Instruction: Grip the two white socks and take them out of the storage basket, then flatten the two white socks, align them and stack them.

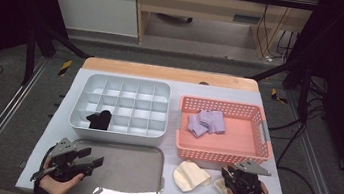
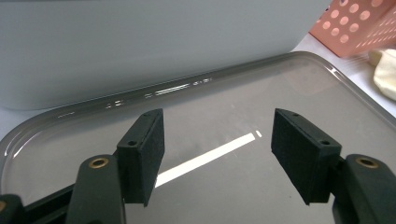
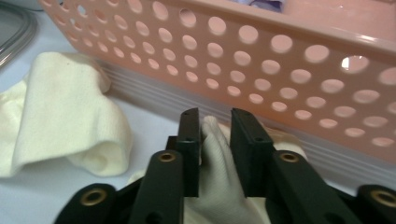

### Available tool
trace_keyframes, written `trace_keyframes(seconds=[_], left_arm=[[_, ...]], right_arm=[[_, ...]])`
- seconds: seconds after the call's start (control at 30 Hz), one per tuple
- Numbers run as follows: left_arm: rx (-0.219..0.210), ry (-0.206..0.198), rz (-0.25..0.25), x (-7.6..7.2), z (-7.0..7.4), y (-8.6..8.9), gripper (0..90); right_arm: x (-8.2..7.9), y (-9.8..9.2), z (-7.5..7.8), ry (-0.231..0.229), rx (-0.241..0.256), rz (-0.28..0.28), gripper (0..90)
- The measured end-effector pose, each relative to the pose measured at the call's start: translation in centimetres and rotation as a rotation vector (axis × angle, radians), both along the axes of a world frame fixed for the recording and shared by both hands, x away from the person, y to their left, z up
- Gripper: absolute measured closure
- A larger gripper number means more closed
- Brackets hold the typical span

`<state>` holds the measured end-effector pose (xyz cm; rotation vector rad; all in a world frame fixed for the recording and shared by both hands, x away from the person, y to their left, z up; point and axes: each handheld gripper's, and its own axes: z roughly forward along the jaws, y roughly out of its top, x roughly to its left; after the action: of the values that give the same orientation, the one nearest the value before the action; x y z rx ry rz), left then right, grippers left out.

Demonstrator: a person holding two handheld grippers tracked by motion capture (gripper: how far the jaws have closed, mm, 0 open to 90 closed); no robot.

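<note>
My right gripper (image 1: 227,174) (image 3: 215,126) is at the table's front right, just before the pink basket (image 1: 217,156) (image 3: 280,65). Its jaws are shut on a cream cloth piece (image 1: 220,185) (image 3: 217,172) that rests on the table. A second cream cloth (image 1: 191,176) (image 3: 65,121) lies crumpled to its left. My left gripper (image 1: 91,158) (image 2: 217,140) hovers open over the metal tray (image 1: 125,171) (image 2: 224,107) with nothing between its jaws. Purple cloth pieces (image 1: 206,122) lie in the basket. One black piece (image 1: 99,119) fills a front compartment of the white divided box (image 1: 117,132) (image 2: 140,42).
The divided box stands just behind the tray, with the basket to its right. The basket's perforated wall rises right in front of the right gripper. A wooden strip (image 1: 170,73) edges the table's far side.
</note>
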<state>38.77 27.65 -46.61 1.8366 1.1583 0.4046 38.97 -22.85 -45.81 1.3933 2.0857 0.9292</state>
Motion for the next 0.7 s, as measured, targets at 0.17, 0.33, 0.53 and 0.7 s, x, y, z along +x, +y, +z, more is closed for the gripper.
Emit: trace_keyframes(seconds=[0.17,0.33,0.53,0.7], left_arm=[[-0.007,-0.004,0.004,-0.1,0.2,0.1,33.9],[0.002,-0.004,-0.001,0.0,0.2,-0.2,33.5],[-0.001,-0.005,0.001,0.1,0.2,-0.1,33.3],[-0.005,-0.004,0.003,0.0,0.2,-0.1,33.3]], right_arm=[[0.0,0.4,0.5,-0.058,0.006,0.003,59.9],[-0.6,0.4,1.6,-0.113,0.075,-0.001,54.5],[-0.6,1.5,1.6,-0.104,0.140,0.042,53.1],[-0.6,3.8,1.5,-0.069,0.151,0.117,54.8]])
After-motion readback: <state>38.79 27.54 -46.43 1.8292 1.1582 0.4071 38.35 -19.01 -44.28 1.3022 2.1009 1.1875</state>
